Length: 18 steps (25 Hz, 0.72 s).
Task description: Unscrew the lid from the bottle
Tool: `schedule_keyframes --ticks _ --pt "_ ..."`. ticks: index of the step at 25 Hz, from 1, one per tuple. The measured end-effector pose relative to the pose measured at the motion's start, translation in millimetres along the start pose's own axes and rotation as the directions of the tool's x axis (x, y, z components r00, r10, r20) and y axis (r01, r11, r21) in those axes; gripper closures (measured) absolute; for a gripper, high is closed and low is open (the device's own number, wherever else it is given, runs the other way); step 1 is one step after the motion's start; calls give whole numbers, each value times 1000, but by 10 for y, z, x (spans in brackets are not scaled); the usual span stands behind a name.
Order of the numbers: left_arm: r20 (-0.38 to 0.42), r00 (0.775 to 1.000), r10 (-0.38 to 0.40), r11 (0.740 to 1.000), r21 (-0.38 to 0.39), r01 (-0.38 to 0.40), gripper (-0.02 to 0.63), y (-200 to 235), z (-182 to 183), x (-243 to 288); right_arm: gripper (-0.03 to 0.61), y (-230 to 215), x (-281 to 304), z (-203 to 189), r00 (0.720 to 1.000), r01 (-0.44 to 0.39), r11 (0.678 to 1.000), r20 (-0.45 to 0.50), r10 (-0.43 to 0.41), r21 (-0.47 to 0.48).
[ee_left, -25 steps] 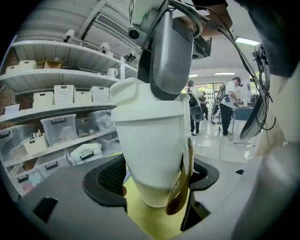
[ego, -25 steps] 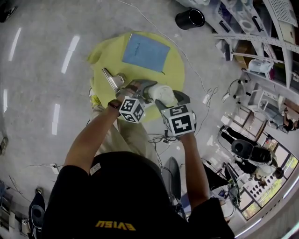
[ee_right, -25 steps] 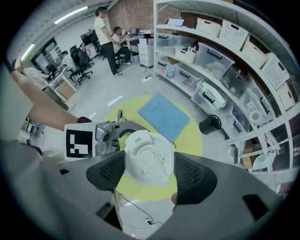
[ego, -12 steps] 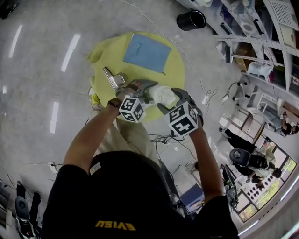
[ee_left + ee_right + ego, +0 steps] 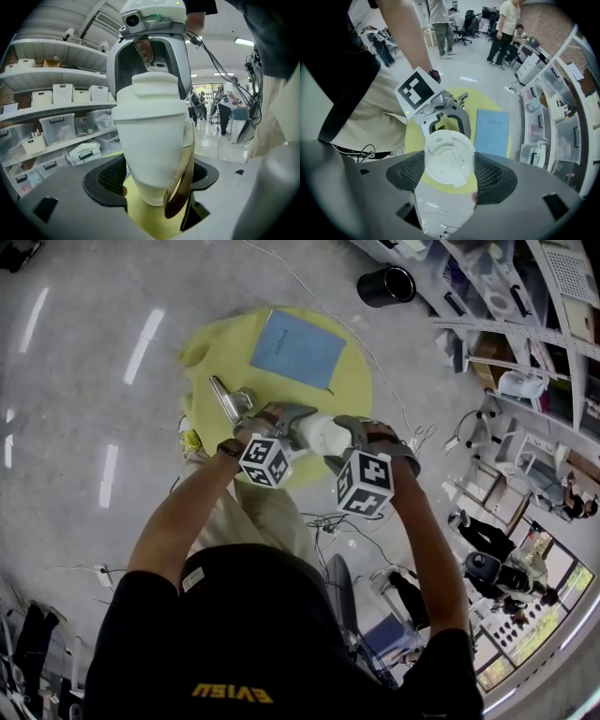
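I hold a white bottle (image 5: 321,431) above the yellow round table (image 5: 214,352). My left gripper (image 5: 292,420) is shut on the bottle's lower body (image 5: 150,145), with dark pads on both sides and a brown strap (image 5: 183,173) hanging at the right. The white lid (image 5: 152,89) tops the bottle. My right gripper (image 5: 349,439) comes down from above and is shut on the lid (image 5: 449,157), which sits face-up between its mesh pads (image 5: 412,171). The right gripper's body (image 5: 150,51) looms behind the lid in the left gripper view.
A blue folder (image 5: 298,348) lies on the table's far side, and a metal clip-like tool (image 5: 228,397) rests near its left edge. A black bin (image 5: 386,284) stands on the floor beyond. Shelves with boxes (image 5: 525,324) line the right; cables trail on the floor.
The right gripper has rolled about its own axis on the lid; its marker cube has turned and the forearm has swung to the right. The left gripper and bottle have stayed still.
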<state>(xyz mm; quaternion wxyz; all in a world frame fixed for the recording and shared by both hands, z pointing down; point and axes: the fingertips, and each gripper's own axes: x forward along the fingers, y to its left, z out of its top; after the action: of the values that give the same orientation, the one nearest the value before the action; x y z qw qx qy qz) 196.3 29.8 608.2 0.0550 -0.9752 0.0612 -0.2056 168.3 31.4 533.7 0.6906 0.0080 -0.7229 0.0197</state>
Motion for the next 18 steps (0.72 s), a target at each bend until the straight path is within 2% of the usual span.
schedule_keyframes --ticks 4,7,9,10,11,12,14,16,17,18 --pt "-7 1000 -2 1000 7 2 242 -3 -27 4 252 3 29 3 1000 7 1000 -4 -7 10" --pt "-17 1000 -4 1000 11 4 242 -12 -31 8 250 8 12 -3 1000 17 997 8 -17 70" --pt "-22 1000 -5 1000 8 5 242 -25 -20 7 248 9 -69 25 998 4 976 63 -18 216" --pt "-23 1000 -5 1000 6 5 244 -28 -15 4 228 7 -122 55 994 -13 946 109 -23 324" --pt "-24 1000 -5 1000 5 5 244 -27 -14 0 194 -2 -171 87 987 -34 897 157 -40 440" --pt "-26 1000 -5 1000 4 5 244 -21 -16 -5 186 -22 -209 108 978 -50 832 195 -71 552" --pt "-31 1000 -6 1000 0 6 244 -8 -24 -9 167 -72 -234 81 966 -55 673 210 -151 738" --pt "-34 999 -8 1000 -5 7 244 -12 -21 1 155 -100 -208 -10 961 -39 503 170 -218 863" --pt "-34 999 -10 1000 -7 9 244 -20 -16 7 152 -109 -187 -54 960 -27 429 143 -241 903" --pt "-33 999 -12 1000 -9 12 244 -25 -11 10 152 -119 -162 -90 960 -14 371 116 -255 929"
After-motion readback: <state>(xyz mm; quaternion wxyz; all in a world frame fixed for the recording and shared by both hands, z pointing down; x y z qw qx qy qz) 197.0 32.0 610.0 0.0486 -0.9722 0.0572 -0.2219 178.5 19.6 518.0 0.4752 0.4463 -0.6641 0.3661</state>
